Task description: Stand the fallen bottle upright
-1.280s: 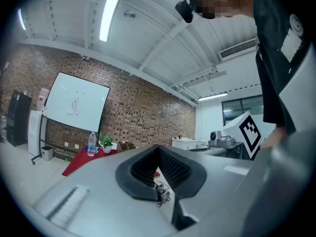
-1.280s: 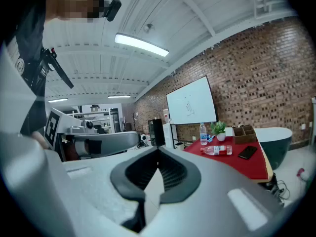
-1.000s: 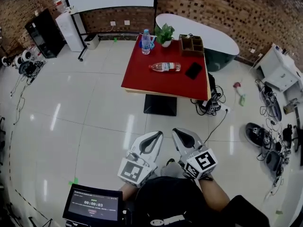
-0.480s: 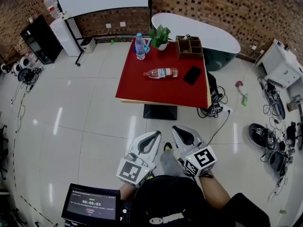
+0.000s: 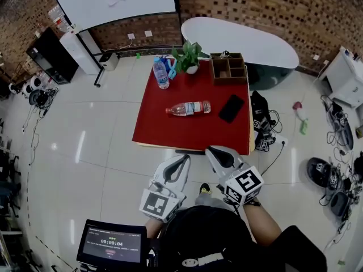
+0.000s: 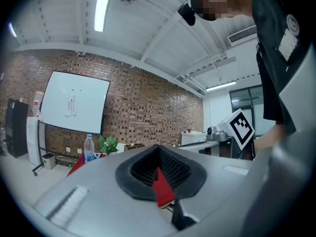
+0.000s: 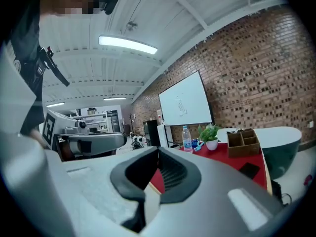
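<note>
The fallen bottle [image 5: 188,108] lies on its side near the middle of the red counter [image 5: 164,136]. Its length runs across my line of approach, so its long flank faces me. I judge that a help, since tongs coming in from the near edge can close across the body rather than on an end.

Both tools are short of the counter's near edge, side by side in front of my body. The left tongs [image 5: 180,164] are together with nothing between the pads; only a sliver of red counter shows past them. The right tongs [image 5: 220,154] are likewise pressed together and empty. I take that to be a plain travelling posture, because there is nothing to carry yet and closed tips are less likely to catch on anything. They will have to part before either one gets to the plastic.

The rest of the counter leaves room around the bottle. A black phone [image 5: 231,107] lies just to its right, apart from it, and I would keep the right tool from sweeping it. At the far side stand an upright water bottle [image 5: 161,73], a potted plant [image 5: 187,55] and a wooden organiser [image 5: 229,68], all well clear. The bare red patch beside the fallen bottle looks like the natural place to stand it.
</note>
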